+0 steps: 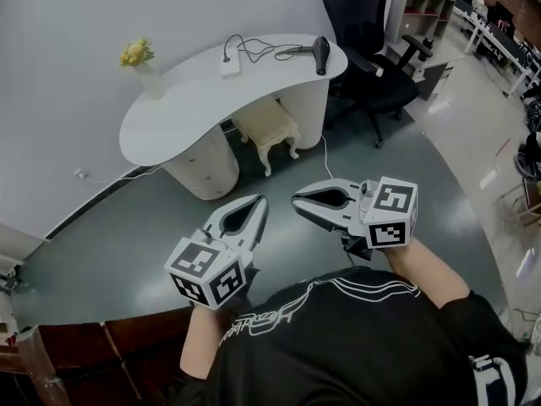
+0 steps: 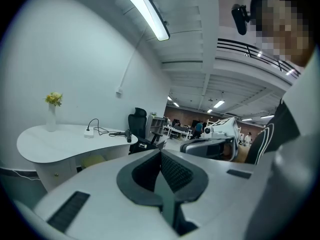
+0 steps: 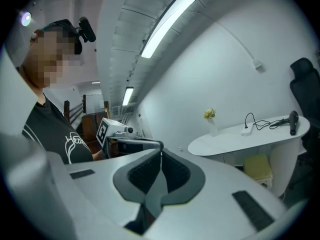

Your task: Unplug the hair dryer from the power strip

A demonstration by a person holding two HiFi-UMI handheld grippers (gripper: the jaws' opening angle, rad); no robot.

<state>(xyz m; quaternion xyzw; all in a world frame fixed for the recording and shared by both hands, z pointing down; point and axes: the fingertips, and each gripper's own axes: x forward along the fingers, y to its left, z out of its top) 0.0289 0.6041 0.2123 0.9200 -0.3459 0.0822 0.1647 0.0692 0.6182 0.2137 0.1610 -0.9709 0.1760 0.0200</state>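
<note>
Dryer (image 1: 321, 55) well beyond left tool (image 1: 263, 200), right tool (image 1: 297, 199)

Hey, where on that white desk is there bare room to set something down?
The broad stretch of desk between the flower vase and the power strip is bare, out to the near edge. The end by the office chair is crowded: cables and hair dryer.

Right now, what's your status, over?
Left gripper shut, empty; right gripper shut, empty. Hair dryer on desk, looks plugged into power strip. Chair beside desk; bare floor between.
</note>
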